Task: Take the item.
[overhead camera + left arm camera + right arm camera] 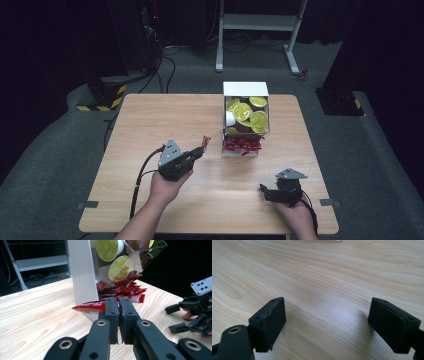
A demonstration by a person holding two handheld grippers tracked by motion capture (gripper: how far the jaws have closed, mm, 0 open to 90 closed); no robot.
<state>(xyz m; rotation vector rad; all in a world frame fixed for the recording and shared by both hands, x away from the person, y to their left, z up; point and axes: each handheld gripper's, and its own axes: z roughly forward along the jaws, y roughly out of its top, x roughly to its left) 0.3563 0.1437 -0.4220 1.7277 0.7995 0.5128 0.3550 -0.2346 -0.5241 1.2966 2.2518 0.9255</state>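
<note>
Pulling stage reached: one red sachet (90,308) is clamped in the left gripper (204,145), just left of the dispenser box (245,89) w/ sachet pile (243,145) at its near end. Right gripper (263,191) is kept released, near-right. Placement is left, approx

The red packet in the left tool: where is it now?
High view: the red packet sits pinched in the left tool, left of the dispenser box, near its red packet pile.

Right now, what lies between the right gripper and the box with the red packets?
Only bare table between the right gripper and the box with red packets, seen in the high view.
</note>
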